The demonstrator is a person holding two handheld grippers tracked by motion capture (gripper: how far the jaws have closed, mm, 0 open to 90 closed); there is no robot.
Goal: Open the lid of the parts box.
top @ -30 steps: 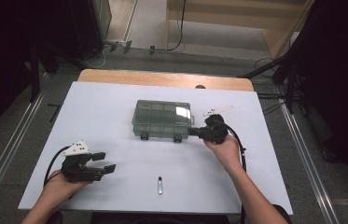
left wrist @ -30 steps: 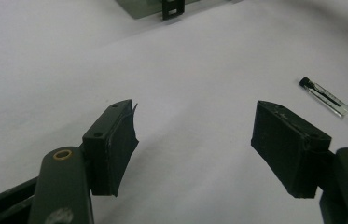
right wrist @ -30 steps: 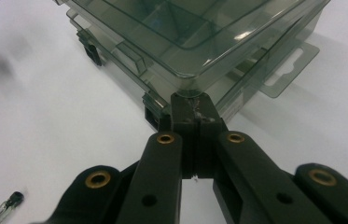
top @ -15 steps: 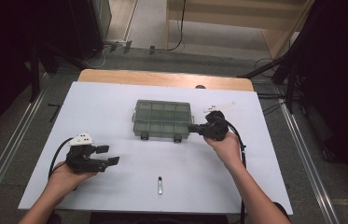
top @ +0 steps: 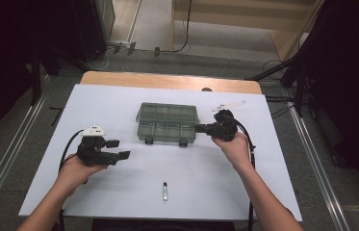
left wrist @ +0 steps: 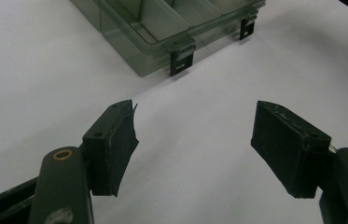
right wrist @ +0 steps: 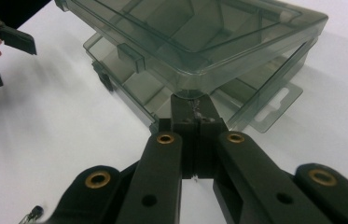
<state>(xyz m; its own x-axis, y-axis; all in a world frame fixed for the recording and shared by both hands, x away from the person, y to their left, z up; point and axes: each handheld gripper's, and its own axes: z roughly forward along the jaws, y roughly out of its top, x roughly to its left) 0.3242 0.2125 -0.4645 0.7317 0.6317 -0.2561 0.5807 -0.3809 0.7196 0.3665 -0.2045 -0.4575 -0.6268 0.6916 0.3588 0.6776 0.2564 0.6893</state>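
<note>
Right hand: we see our right hand (top: 237,147) reaching forward and inward, forearm running up from the lower edge of the high view, wrist nearly level.
Right gripper: the right gripper (top: 201,128) points leftward at the box; its jaws are clenched together, their tips at the lid's corner, under the raised lid edge; whether they pinch the lid we cannot tell.
Left hand: our left hand (top: 73,171) sits low at the left of the bench, palm under the tool, forearm coming in at a slant.
Left gripper: the left gripper (top: 118,149) points right, toward the box but well apart from it; its jaws stand released, wide apart, with bare bench between them.
Box: the clear compartment box (top: 167,122) sits at the middle of the bench, two black latches on its near side, its lid lifted a little off the base on the right gripper's side.
Small item: a small metal piece (top: 165,191) lies near the front edge, between our arms.
Bench: the bench (top: 119,103) carries a white cover; bare wood shows along the far edge.
Room: grey floor, cables and dark stands surround it.
</note>
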